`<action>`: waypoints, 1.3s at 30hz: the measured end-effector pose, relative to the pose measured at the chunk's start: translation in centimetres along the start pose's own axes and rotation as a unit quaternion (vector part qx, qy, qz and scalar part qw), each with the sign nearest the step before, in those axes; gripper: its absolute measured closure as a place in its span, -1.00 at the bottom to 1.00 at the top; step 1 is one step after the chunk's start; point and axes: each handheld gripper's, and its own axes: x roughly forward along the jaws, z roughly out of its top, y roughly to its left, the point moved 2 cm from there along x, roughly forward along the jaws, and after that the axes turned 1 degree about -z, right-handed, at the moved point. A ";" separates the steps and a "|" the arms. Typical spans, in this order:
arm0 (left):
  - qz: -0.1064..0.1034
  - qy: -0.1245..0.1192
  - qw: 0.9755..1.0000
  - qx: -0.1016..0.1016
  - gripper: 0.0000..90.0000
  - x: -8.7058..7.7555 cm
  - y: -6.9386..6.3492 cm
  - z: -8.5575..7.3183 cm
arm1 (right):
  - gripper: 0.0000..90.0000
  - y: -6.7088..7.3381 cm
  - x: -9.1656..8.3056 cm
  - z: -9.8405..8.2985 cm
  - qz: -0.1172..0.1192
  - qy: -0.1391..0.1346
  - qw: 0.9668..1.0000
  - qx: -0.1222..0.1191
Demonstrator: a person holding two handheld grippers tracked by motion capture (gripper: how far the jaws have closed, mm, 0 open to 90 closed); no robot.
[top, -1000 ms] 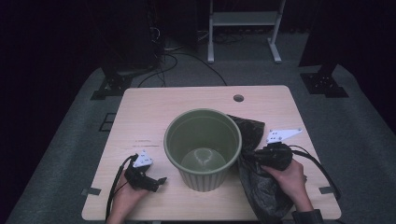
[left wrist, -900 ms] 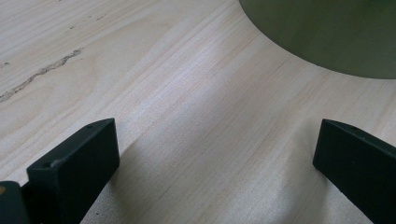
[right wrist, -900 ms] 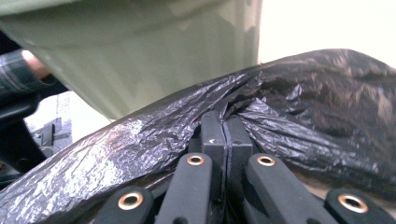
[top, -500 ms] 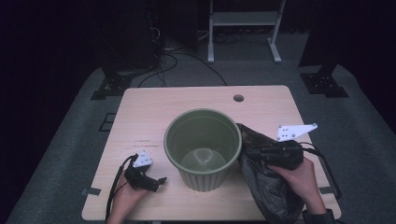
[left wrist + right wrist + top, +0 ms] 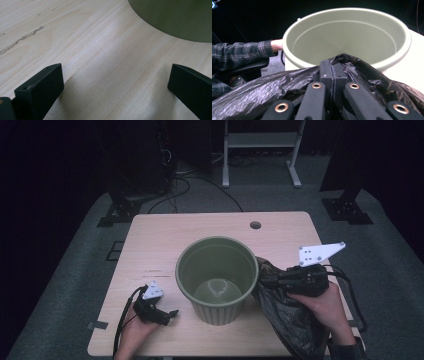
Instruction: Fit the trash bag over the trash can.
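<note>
The right gripper [image 5: 266,281], its jaws pressed together on a fold of the crinkled black plastic bin bag [image 5: 290,320], had risen over the past second: a moment earlier it sat low beside the round olive-green plastic bin [image 5: 217,279], and now it stood level with the bin's right rim, drawing the bag's top edge up with it. The rest of the bag hung slack down the bin's right side toward the near-right corner of the pale wooden table [image 5: 160,240]. In the right gripper view the pinched fold [image 5: 352,65] sat just short of the bin's lip [image 5: 294,60], not yet over it. This looked like the start of lining the bin, with the mouth of the bag yet to be spread. The left gripper [image 5: 169,316] had kept still near the bin's left foot, its jaws spread wide over bare table and holding nothing.
</note>
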 end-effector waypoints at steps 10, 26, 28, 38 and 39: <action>0.000 0.000 1.000 0.000 -1.00 0.0 0.0 0.0 | 0.98 0.6 0.5 3.3 0.024 -0.010 0.999 -0.025; 0.000 -0.001 1.000 0.000 -1.00 0.0 0.0 0.0 | 0.98 1.4 4.0 8.8 0.084 -0.011 0.995 -0.052; 0.000 -0.001 1.000 0.000 -1.00 0.0 0.0 0.0 | 0.98 1.4 4.5 9.4 0.091 -0.012 0.994 -0.055; 0.000 -0.001 1.000 0.000 -1.00 0.0 0.0 0.0 | 0.98 2.3 7.7 12.4 0.125 -0.007 0.990 -0.068; 0.000 -0.001 1.000 0.000 -1.00 0.0 0.0 0.0 | 0.98 2.3 8.0 12.5 0.128 -0.009 0.989 -0.069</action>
